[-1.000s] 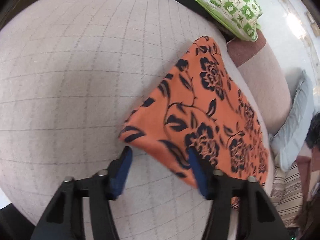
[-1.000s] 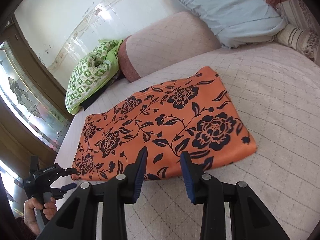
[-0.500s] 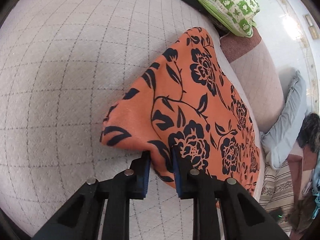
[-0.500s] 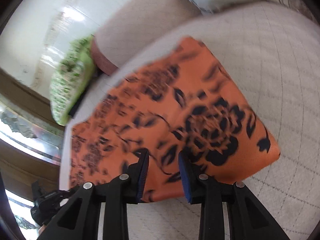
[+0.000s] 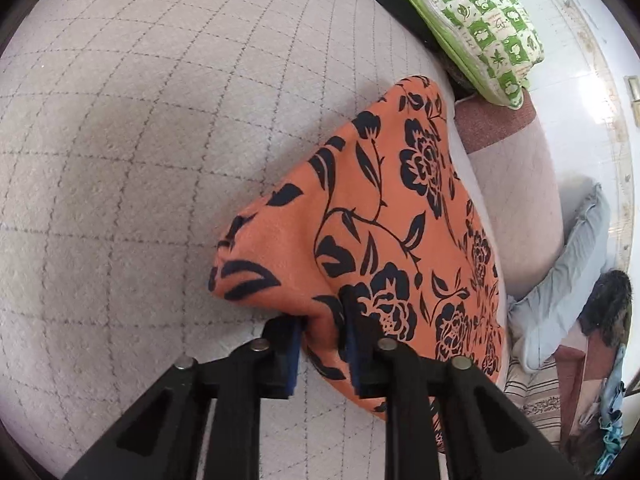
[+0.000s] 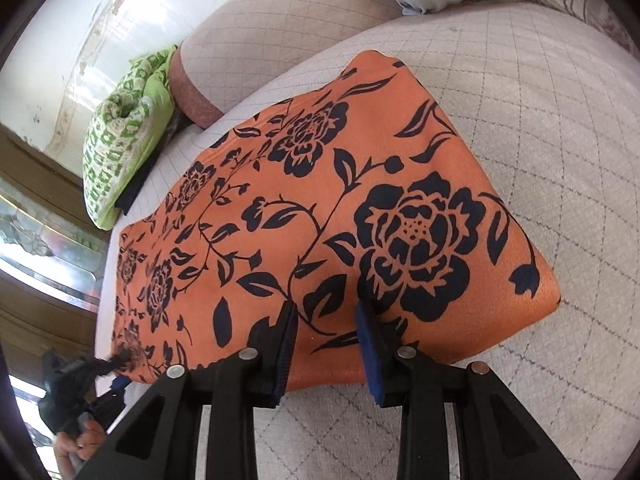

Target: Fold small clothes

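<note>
An orange cloth with black flowers (image 5: 384, 208) lies folded on a quilted beige bed (image 5: 140, 140). My left gripper (image 5: 322, 332) is shut on the cloth's near edge, close to a corner, and that corner is lifted a little. In the right wrist view the same cloth (image 6: 320, 200) lies flat. My right gripper (image 6: 326, 324) sits over its near edge with the jaws apart and cloth between the blue pads (image 6: 366, 344). The left gripper (image 6: 96, 372) shows at the cloth's far left corner.
A green and white patterned pillow (image 5: 472, 28) lies at the head of the bed, with a pink bolster (image 5: 516, 176) and a light blue pillow (image 5: 560, 280) beside it. A wooden frame with glass (image 6: 36, 248) stands left of the bed.
My left gripper closed on the cloth's edge and lifted the corner. My right gripper moved forward over the cloth's near edge and stayed open.
</note>
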Tool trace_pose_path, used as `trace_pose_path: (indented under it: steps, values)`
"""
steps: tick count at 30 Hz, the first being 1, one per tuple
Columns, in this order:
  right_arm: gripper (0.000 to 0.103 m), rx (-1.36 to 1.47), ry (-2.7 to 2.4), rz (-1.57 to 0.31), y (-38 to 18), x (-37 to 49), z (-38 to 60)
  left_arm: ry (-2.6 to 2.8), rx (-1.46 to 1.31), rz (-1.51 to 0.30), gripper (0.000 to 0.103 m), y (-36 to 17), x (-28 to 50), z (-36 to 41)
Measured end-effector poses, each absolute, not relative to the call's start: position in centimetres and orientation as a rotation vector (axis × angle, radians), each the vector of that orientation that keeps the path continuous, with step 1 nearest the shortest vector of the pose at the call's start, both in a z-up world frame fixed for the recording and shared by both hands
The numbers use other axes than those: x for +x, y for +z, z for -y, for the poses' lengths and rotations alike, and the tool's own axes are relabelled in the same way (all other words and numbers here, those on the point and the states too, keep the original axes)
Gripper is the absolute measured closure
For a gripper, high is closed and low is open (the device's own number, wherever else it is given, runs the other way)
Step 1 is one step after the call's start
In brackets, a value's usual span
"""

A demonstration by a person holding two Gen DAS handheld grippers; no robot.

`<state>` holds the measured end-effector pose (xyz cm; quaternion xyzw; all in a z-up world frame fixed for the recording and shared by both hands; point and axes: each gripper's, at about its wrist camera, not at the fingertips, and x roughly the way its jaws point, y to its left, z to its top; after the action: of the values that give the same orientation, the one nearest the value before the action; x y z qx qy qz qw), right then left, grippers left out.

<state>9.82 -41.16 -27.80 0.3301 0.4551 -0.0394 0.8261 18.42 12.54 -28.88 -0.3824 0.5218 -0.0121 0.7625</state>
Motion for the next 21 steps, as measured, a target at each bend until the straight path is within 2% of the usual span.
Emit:
trace_pose_path:
  steps: [2,6,12,21]
  values:
    - [0.069,0.73,-0.075,-0.958,-27.7,9.8,41.5,-0.043,-0.821,-1.112,0.094,-28.3,18.4,-12.5]
    - [0.07,0.771,-0.096,-0.886,-27.0,8.9,42.9,-0.079,-0.732,-1.069,0.096,-26.1,18.5,-11.5]
    - [0.07,0.859,-0.167,-0.785,-26.1,6.3,47.0,-0.213,-0.532,-0.967,0.096,-20.0,18.0,-7.5]
    - [0.07,0.936,-0.194,-0.719,-25.5,3.9,51.1,-0.454,-0.25,-0.888,0.096,-13.5,15.7,4.7]
